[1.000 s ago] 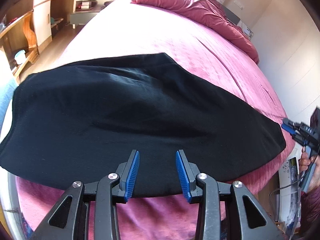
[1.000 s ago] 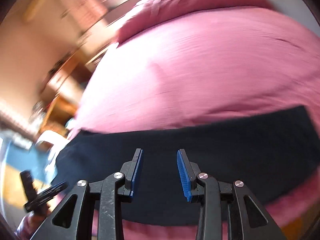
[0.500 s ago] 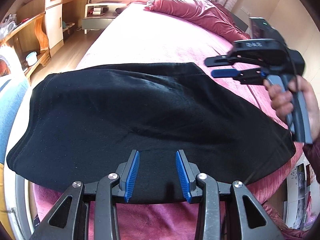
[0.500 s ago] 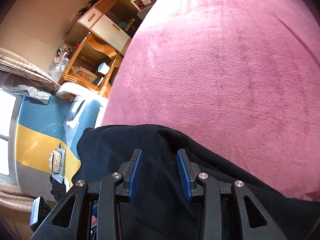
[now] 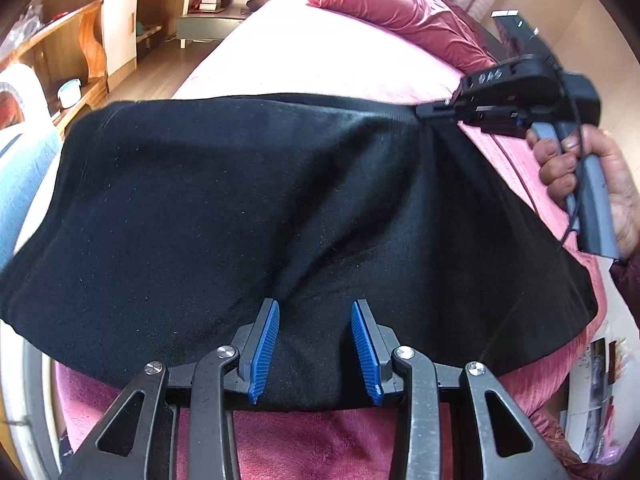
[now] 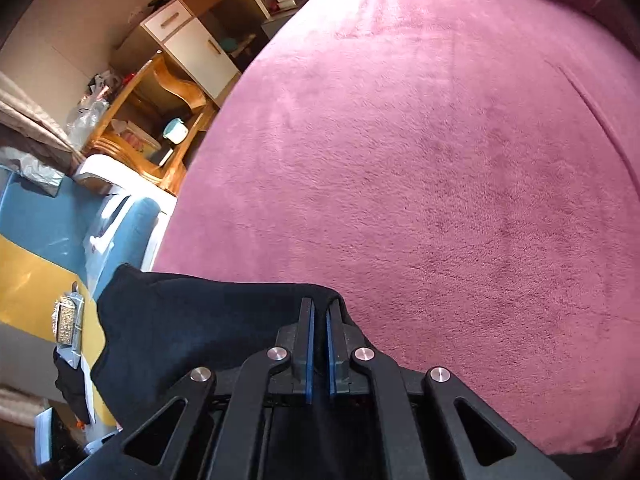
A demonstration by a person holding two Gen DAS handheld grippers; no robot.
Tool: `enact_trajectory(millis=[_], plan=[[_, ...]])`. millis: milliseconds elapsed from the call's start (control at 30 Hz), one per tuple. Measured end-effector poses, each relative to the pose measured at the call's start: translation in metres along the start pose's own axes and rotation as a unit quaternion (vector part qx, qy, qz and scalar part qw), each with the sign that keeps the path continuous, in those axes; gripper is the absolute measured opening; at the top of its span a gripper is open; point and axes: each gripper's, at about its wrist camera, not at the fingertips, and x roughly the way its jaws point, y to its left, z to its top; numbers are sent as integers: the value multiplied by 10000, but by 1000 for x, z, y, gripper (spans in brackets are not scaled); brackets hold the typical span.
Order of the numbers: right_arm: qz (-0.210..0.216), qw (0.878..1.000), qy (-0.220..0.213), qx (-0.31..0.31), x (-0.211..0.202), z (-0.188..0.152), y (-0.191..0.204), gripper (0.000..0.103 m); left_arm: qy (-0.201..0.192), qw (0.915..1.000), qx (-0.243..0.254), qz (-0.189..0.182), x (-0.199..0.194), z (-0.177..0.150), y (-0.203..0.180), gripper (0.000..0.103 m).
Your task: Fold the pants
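Black pants (image 5: 280,200) lie spread across the pink bed (image 5: 320,60), bunched into folds toward the right. My left gripper (image 5: 316,308) hovers over their near edge with its blue pads apart; cloth lies under them, not pinched. My right gripper (image 5: 426,111), held by a hand (image 5: 600,184), is at the far right edge of the pants. In the right wrist view its jaws are closing tight, and the pads of the right gripper (image 6: 320,304) pinch the black pants (image 6: 180,320) at that edge, lifting it slightly off the bed (image 6: 400,160).
A crumpled red duvet (image 5: 420,16) lies at the head of the bed. Wooden shelves and a cabinet (image 5: 80,40) and a low nightstand (image 5: 212,8) stand along the left wall. A blue seat (image 5: 20,168) is beside the bed's left edge.
The right gripper swung from the bed's right side to the pants' far edge and closed on the cloth, which now puckers toward it. The left gripper drifted slightly closer, jaws unchanged.
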Motion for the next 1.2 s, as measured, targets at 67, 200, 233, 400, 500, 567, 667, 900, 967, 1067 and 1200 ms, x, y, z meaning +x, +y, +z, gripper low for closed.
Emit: enact_trajectory(millis=[67, 200, 233, 400, 500, 567, 667, 900, 967, 1067, 1200], plan=[[-224, 9996, 64, -145, 14, -3, 6, 4, 27, 10000, 1, -2, -1, 0, 1, 38], [-355, 9991, 21, -223, 12, -2, 14, 6, -15, 9998, -185, -82, -16, 2, 8, 42], [-400, 9989, 12, -262, 9, -1, 15, 10, -83, 9995, -295, -56, -24, 2, 13, 47], [-514, 9967, -562, -296, -31, -13, 29, 51, -703, 9858, -1513, 172, -80, 0, 80, 49], [-325, 9951, -878, -332, -56, -32, 42, 52, -961, 9646, -2411, 460, -110, -9, 135, 49], [-210, 9943, -963, -415, -65, -52, 52, 53, -1026, 9497, -2927, 438, -121, -18, 169, 47], [-211, 9934, -966, -573, -69, -83, 66, 53, -1050, 9290, -3548, 62, -128, -29, 202, 47], [-174, 9961, -701, -498, -56, -140, 73, 54, -706, 9290, -3631, -57, -102, -22, 216, 43], [-189, 9968, -627, -456, -52, -149, 72, 54, -632, 9334, -3532, -12, -91, -19, 209, 32], [-206, 9973, -612, -341, -52, -157, 66, 54, -636, 9381, -3405, 69, -80, -14, 194, 11], [-198, 9979, -588, -198, -53, -170, 59, 54, -876, 9469, -3067, 414, -92, -2, 185, 8]])
